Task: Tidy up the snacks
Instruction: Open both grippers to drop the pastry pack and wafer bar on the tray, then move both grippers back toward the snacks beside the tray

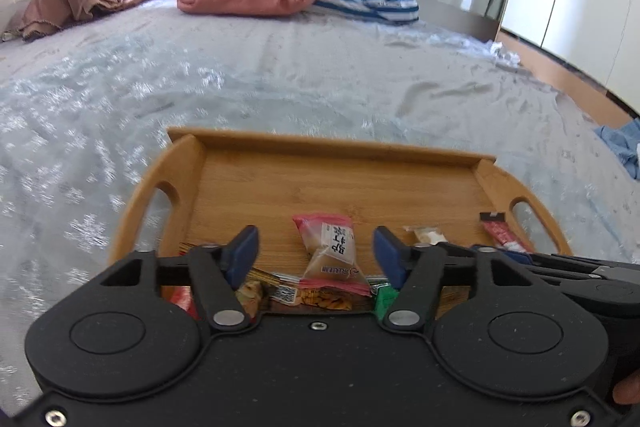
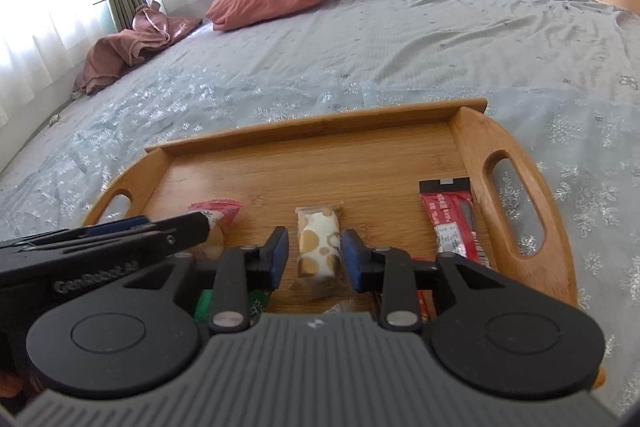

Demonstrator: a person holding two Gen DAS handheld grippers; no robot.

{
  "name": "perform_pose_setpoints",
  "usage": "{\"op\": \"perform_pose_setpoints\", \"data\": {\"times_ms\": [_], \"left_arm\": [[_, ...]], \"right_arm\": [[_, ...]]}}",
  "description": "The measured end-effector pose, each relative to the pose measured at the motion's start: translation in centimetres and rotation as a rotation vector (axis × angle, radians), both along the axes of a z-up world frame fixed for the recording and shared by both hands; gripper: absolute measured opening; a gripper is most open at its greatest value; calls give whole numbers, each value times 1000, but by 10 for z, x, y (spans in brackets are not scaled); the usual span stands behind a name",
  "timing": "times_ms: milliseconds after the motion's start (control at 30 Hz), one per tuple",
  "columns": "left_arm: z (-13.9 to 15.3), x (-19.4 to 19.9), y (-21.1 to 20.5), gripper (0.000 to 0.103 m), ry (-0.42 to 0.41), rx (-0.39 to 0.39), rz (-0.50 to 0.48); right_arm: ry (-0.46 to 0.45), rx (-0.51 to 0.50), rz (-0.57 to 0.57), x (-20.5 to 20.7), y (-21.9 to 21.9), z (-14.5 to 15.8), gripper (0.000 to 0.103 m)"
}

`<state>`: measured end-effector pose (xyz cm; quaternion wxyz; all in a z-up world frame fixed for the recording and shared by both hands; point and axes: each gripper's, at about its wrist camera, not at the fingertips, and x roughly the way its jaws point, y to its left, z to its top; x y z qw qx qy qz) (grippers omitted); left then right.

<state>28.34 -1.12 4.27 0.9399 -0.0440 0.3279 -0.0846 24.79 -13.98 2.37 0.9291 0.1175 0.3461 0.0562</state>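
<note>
Both grippers hang over the tray [image 2: 472, 131] with jaws apart — left gripper [image 1: 316, 253] around the pink packet [image 1: 330, 247], right gripper [image 2: 314, 255] around the spotted packet [image 2: 318, 247] — so lift clear without nudging either.

Embossed lettering that seems to read "GenRobot.AI" is seen on the black body of the left gripper [image 2: 200, 223], at the lower left of the right wrist view. Large dark Chinese characters are printed on a white label of the pink-ended snack packet [image 1: 334, 251] at the centre of the left wrist view; they cannot be read with certainty. White print on the red snack bar [image 2: 452, 223] is too small to be made out.
</note>
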Motion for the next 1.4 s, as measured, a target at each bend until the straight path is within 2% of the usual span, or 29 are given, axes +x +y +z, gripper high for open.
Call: {"op": "perform_pose_setpoints", "data": {"times_ms": [100,233,367,567,733,967,1267,1400], "left_arm": [[14,-15,7,77,-33,-1,-8],[30,-39,15,80,-63,21,-16],[43,-62,23,82,-60,33,-24],[53,-100,30,86,-96,42,-23],[52,-128,39,89,-93,6,-17],[43,-155,46,92,-87,31,-15],[31,-169,62,95,-55,19,14],[25,-176,66,98,-47,13,25]], "right_arm": [[-15,14,8,-10,-4,8,59],[-41,10,19,-25,-6,21,60],[-64,13,35,-44,-6,31,64],[-106,-9,72,-74,-2,43,76],[-125,-35,98,-96,3,47,83],[-139,-47,117,-116,12,46,89],[-99,-65,144,-132,20,32,92],[-95,-69,137,-142,18,26,99]]}}
